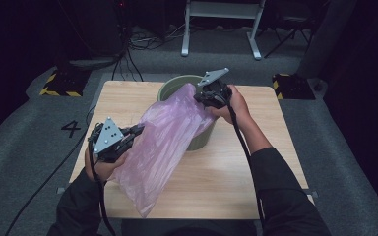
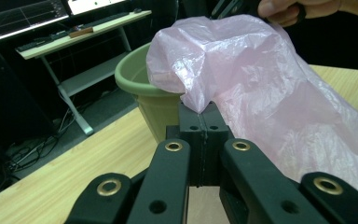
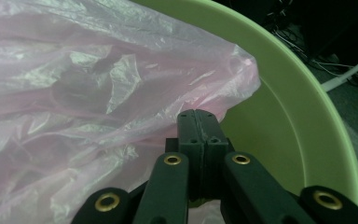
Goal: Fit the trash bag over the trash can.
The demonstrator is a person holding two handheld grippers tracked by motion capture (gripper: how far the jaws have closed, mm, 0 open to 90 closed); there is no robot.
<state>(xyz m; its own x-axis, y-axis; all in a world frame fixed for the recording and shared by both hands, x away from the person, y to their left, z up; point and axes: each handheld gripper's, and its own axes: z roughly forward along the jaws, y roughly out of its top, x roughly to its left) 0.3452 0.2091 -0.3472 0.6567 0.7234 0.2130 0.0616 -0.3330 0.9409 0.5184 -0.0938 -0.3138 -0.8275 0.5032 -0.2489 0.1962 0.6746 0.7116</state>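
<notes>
A thin pink plastic bag (image 1: 162, 142) lies slanted from the green bin (image 1: 170, 86) down across the table toward the front left. My left gripper (image 1: 139, 129) is shut on the bag's left edge, low over the table. The left gripper view has the film (image 2: 270, 93) pinched at the closed jaw tips (image 2: 204, 108), with the bin (image 2: 130, 74) behind. My right gripper (image 1: 200, 97) is at the bin's rim, shut on the bag's upper end. In the right gripper view the closed jaws (image 3: 198, 114) pinch the crumpled film (image 3: 74, 93) just inside the bin's wall (image 3: 298, 102).
The wooden table (image 1: 236, 162) has bare surface at the front right. Behind it stand a white desk frame (image 1: 221, 24) and loose cables on the floor. Yellow-black striped blocks (image 1: 61, 83) (image 1: 293, 86) flank the table's far corners.
</notes>
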